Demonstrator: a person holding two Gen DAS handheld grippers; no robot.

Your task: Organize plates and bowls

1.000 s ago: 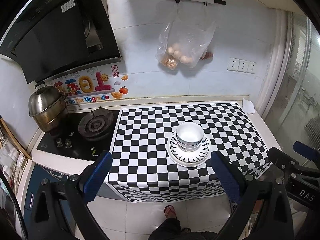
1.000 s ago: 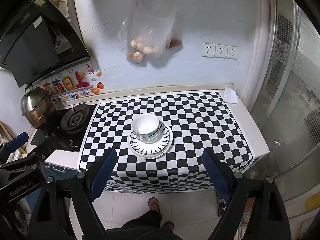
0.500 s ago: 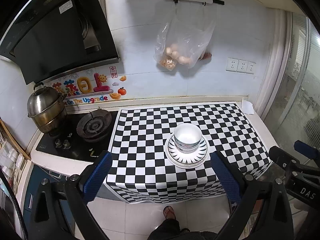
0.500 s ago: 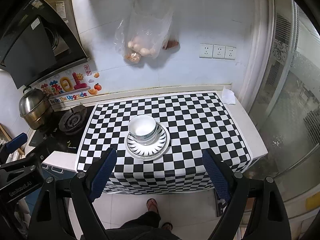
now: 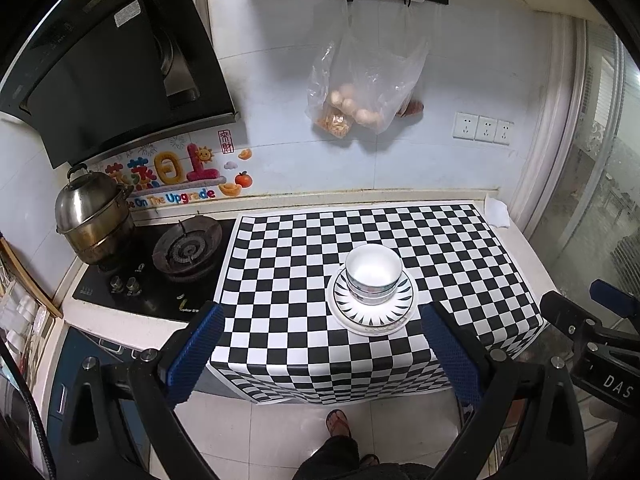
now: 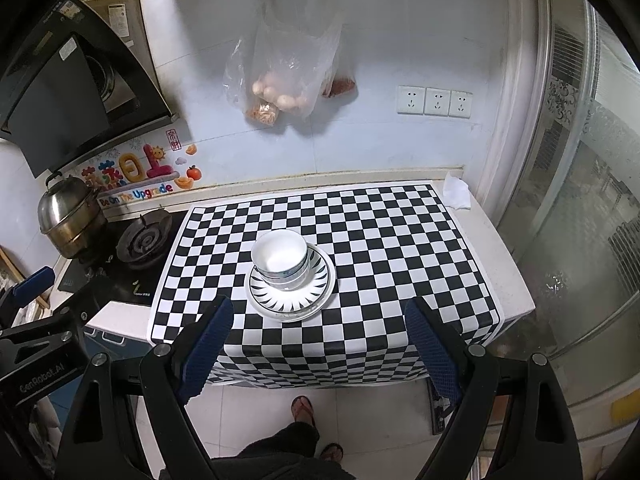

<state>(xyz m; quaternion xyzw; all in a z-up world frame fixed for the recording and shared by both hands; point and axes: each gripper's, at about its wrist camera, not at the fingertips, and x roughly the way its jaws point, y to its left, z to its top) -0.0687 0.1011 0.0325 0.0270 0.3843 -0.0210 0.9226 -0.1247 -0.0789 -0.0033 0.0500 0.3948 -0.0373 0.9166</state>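
One tabletop (image 5: 516,240) carries a checked cloth (image 5: 304,256). Near its front middle sits one stack: plates (image 5: 372,312), two as far as the rims show, with bowls (image 5: 373,270) nested on top, perhaps three. Beside the cloth are one gas burner (image 5: 187,249) and one steel pot (image 5: 93,216). The left tool (image 5: 320,354) and right tool (image 6: 318,354) hang with jaws wide apart, gripping nothing, held off the tabletop's front edge.

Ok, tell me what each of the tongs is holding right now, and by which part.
Nothing is held. The left tongs and right tongs both stand open and empty, short of the counter. The bowls sit stacked on the plates, untouched.
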